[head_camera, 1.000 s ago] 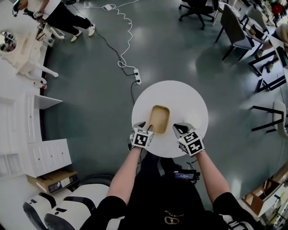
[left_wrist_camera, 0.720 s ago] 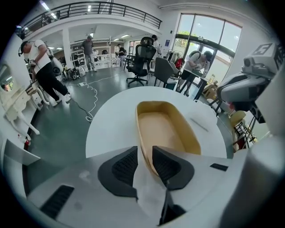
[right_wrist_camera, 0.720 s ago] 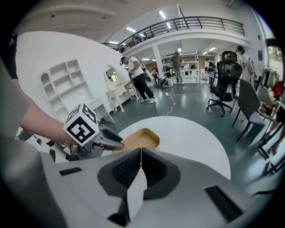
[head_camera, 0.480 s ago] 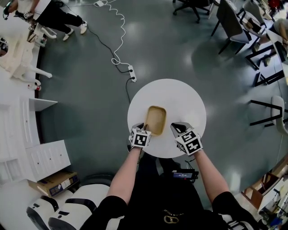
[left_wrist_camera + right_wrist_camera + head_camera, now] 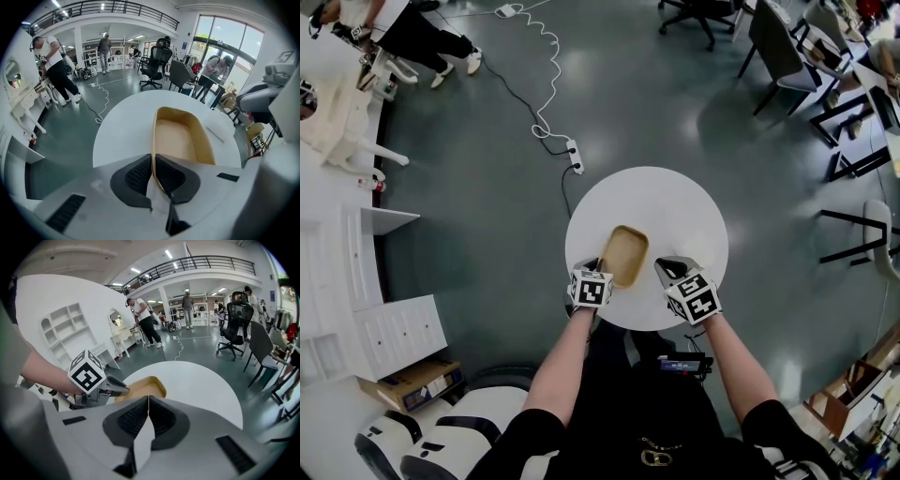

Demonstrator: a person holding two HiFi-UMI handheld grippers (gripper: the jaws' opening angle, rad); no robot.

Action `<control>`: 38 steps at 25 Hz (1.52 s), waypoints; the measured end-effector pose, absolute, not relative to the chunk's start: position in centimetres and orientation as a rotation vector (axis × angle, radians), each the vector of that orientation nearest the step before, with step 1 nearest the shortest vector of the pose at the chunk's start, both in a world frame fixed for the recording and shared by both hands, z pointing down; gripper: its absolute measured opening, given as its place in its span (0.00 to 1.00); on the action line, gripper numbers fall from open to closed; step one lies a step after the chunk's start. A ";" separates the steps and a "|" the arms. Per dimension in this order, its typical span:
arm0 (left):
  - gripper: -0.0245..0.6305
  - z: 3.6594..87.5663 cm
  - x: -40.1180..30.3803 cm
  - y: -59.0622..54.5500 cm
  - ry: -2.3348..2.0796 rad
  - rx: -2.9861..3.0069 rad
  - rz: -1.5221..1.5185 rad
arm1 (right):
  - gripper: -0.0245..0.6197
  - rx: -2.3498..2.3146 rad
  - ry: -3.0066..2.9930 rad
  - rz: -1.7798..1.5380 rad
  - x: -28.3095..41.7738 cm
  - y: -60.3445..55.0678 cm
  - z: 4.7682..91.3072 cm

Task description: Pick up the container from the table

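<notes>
Though near table (image 5: 675, 206) edge, left tongs (image 5: 153, 161) just closed on container (image 5: 176, 136) rim, right tongs (image 5: 148, 404) shut.

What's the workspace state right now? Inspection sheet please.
Surface: round white table, holding only the container.
Job's things: container is tan, open-topped, empty, at the table's near side.
Clutter: nothing seen.
Grippers: left gripper jaws have just been closing and now pinch the container's near wall; right gripper jaws together, empty, clear of the container.
Cables: white cable across the floor to a power strip beyond the table.
Surroundings: office chairs, white shelving, a person at a far bench.
</notes>
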State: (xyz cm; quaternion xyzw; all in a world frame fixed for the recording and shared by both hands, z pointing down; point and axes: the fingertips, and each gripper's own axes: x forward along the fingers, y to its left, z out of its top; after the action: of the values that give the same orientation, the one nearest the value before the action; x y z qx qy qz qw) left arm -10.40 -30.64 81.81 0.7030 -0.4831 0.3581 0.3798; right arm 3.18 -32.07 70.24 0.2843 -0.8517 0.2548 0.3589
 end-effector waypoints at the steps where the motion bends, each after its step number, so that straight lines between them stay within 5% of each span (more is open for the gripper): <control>1: 0.08 81.8 -10.4 -30.6 -1.235 1.792 0.911 | 0.14 0.734 -2.198 0.655 3.2 -32.1 70.2; 38: 0.07 68.9 -11.6 -28.7 -1.349 1.954 0.647 | 0.14 0.884 -2.285 0.583 4.6 -31.4 63.4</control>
State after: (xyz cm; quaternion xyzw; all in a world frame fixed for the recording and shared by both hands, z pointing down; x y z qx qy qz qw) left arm -11.59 -28.66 68.88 0.7484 -0.5168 0.2478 0.3337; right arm 4.64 -31.37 63.37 0.3340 -0.8637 0.2202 0.3066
